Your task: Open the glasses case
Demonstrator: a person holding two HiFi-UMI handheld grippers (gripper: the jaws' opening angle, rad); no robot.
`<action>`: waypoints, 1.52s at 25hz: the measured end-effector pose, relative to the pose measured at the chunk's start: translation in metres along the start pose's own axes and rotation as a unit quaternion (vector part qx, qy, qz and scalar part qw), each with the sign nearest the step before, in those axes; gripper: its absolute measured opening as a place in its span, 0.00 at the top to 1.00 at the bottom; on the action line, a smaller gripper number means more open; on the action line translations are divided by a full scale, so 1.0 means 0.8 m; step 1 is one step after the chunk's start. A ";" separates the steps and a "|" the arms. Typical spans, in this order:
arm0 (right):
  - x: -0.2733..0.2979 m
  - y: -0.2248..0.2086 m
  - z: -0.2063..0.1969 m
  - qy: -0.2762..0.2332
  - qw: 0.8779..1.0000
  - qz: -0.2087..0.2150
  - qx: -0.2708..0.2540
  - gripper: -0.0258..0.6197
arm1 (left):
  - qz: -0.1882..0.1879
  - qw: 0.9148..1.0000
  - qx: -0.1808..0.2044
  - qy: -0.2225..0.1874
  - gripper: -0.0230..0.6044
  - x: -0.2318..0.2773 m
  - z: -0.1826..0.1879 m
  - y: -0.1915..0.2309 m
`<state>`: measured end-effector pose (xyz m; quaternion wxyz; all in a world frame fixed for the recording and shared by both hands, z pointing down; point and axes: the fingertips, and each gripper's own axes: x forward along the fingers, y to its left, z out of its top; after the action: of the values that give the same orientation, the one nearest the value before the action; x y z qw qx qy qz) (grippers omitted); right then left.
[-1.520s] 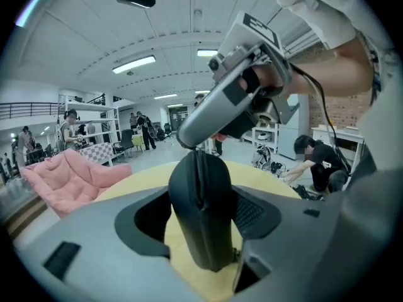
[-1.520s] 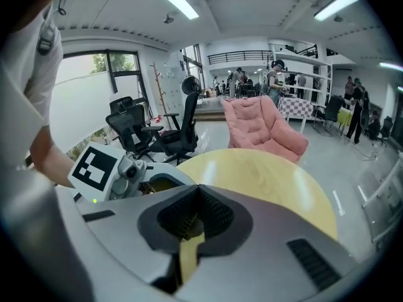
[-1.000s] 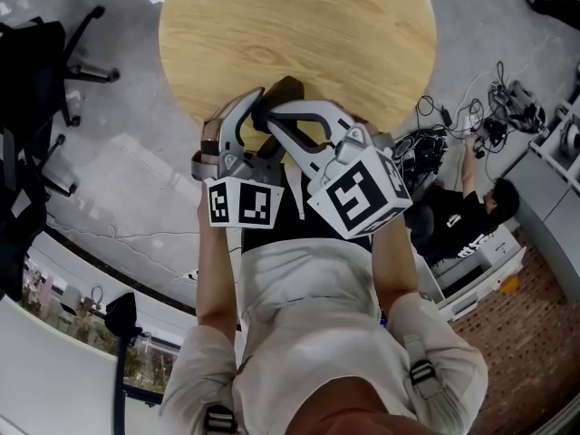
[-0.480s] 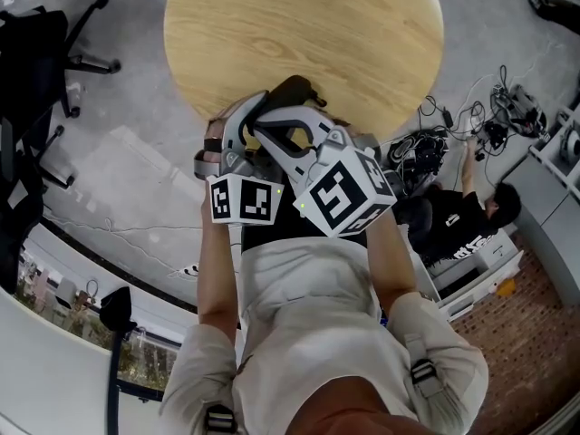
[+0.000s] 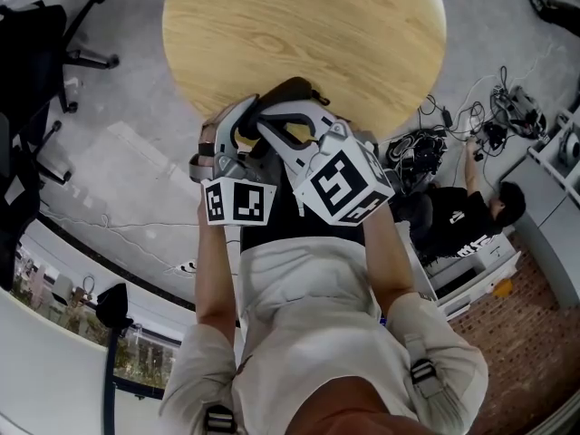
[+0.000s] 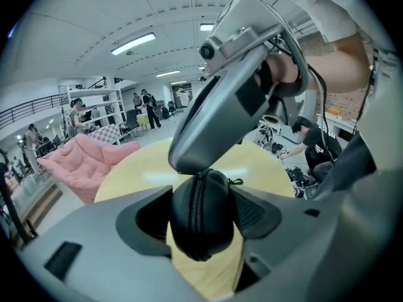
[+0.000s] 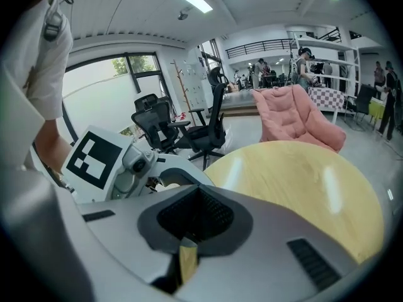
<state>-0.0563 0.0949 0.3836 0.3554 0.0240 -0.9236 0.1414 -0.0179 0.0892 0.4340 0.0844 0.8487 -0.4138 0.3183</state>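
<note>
Over the near edge of the round wooden table, the left gripper is seen with its jaws just drawn inward. The black zipped glasses case is clamped between its two pads and held off the tabletop. A firm hold is thereby judged to be established, so that the zip can be worked. The case is presented with its zip seam turned up toward the camera. Its long axis appears to be laid along the jaws, pointing away from the person toward the table's middle. The small zip pull is left free at the far end. The right gripper is shown with fingers pressed together, nothing being seen between them, and its tip is set against the case's far end. The case is not yet opened.
</note>
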 end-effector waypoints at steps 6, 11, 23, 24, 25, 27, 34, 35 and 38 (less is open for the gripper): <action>0.004 -0.009 -0.023 0.013 1.000 -0.015 0.014 0.93 | 0.003 1.000 -0.014 0.003 0.50 0.001 -0.014 -0.005; 0.006 -0.019 -0.038 0.013 0.999 -0.026 0.027 0.93 | 0.004 1.000 -0.025 0.002 0.50 0.004 -0.023 -0.006; -0.002 -0.045 -0.063 0.021 0.997 -0.062 0.043 0.93 | 0.006 0.999 -0.031 0.001 0.51 0.006 -0.032 -0.007; -0.003 -0.048 -0.066 0.022 0.997 -0.065 0.045 0.93 | 0.006 1.000 -0.030 0.001 0.51 0.007 -0.032 -0.007; -0.004 -0.051 -0.068 0.022 0.996 -0.068 0.047 0.93 | 0.005 1.000 -0.030 0.001 0.51 0.007 -0.033 -0.007; -0.006 -0.055 -0.073 0.022 0.996 -0.074 0.050 0.93 | 0.005 1.000 -0.030 0.001 0.51 0.008 -0.034 -0.009; -0.015 -0.075 -0.092 0.027 0.993 -0.096 0.063 0.93 | 0.004 0.999 -0.031 0.006 0.51 0.013 -0.038 -0.013; -0.016 -0.078 -0.094 0.028 0.993 -0.099 0.064 0.93 | 0.003 0.999 -0.032 0.008 0.51 0.014 -0.040 -0.013; -0.018 -0.086 -0.102 0.028 0.992 -0.105 0.071 0.93 | 0.002 0.999 -0.030 0.016 0.51 0.017 -0.047 -0.014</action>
<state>0.0171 0.0509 0.4485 0.3916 0.1419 -0.8933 0.1690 -0.0207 0.1031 0.4727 0.1157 0.8399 -0.4229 0.3199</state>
